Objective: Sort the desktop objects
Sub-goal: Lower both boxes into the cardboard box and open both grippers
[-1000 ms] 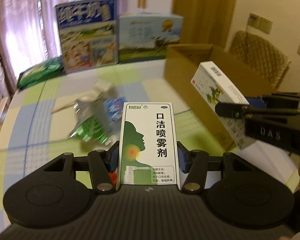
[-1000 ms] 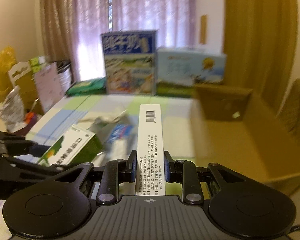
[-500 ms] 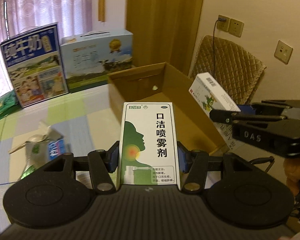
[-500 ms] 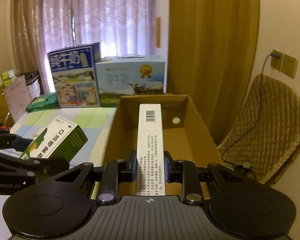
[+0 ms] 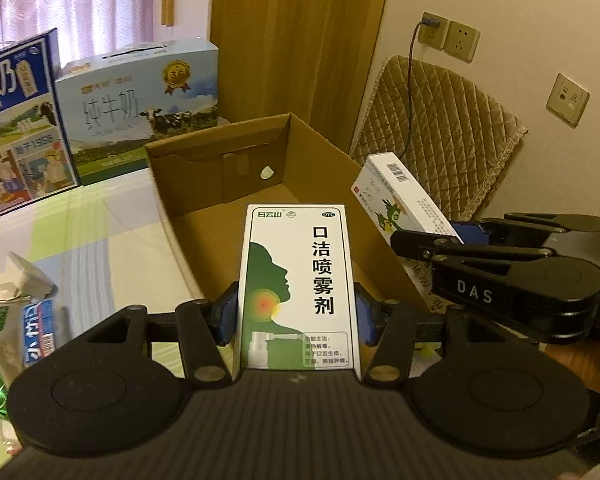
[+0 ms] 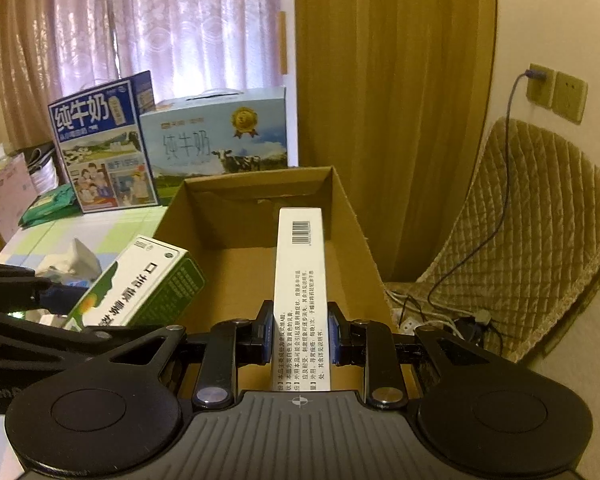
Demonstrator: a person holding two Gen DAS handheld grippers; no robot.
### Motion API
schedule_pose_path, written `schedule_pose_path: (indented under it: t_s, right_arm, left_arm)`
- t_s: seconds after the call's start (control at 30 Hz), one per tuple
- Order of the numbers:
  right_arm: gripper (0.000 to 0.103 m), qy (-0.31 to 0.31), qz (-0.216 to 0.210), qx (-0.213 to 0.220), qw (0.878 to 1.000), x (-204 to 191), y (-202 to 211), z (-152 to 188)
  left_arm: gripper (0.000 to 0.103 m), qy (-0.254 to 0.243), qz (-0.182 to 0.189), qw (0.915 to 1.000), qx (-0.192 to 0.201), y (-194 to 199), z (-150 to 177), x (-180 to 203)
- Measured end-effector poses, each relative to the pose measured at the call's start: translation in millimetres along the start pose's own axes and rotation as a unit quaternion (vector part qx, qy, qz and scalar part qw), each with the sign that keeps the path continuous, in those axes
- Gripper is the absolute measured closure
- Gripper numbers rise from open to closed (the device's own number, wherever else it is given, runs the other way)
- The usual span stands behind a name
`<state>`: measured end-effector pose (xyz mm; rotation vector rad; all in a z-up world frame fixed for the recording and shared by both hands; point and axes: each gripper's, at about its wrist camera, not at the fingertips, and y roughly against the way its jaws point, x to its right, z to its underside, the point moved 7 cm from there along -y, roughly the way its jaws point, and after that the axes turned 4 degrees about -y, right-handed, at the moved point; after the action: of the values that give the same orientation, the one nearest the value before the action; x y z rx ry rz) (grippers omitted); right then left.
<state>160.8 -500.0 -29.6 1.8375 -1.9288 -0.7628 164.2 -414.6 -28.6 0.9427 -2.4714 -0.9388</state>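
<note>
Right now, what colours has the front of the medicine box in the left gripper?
White with a green head silhouette, clearest in the left wrist view: medicine box, left gripper.

The left gripper (image 5: 296, 316) is level, its blue-padded fingers (image 5: 226, 318) pressed against the two long sides of what it holds. The right gripper (image 6: 300, 334) sits just beside it on the right, turned on edge in the left wrist view, its blue pads (image 6: 263, 334) likewise clamped. A bit of a hand (image 5: 576, 364) shows behind the right gripper.

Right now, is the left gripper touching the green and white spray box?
Touching. The left wrist view shows the left gripper with its blue-padded jaws pressed against both sides of the green and white spray box, no gap.
</note>
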Motion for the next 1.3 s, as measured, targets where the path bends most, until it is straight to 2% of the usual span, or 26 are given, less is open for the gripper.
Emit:
schedule_pose_path:
  t_s: [0.5, 0.87, 1.0, 1.3]
  right_arm:
    - [0.080, -0.009, -0.002, -0.013, 1.000, 10.4, -22.9, 4.2]
    - [0.080, -0.006, -0.009, -0.017, 1.000, 1.0, -28.9, 6.5]
    - [0.080, -0.008, -0.016, -0.004, 1.000, -1.5, -30.8, 2.8]
    - [0.069, -0.020, -0.015, 0.016, 1.000, -3.7, -12.1, -0.9]
  left_arm:
    - [0.053, 0.019, 0.013, 0.9997, -0.004, -31.3, -7.4, -1.1]
    - [0.053, 0.012, -0.008, 0.9999, 0.006, -11.6, -3.0, -16.8]
    - [0.053, 0.017, -0.013, 0.9997, 0.011, -3.6, -1.2, -24.0]
    - [0.052, 0.030, -0.029, 0.9990, 0.017, 23.1, 14.6, -46.5]
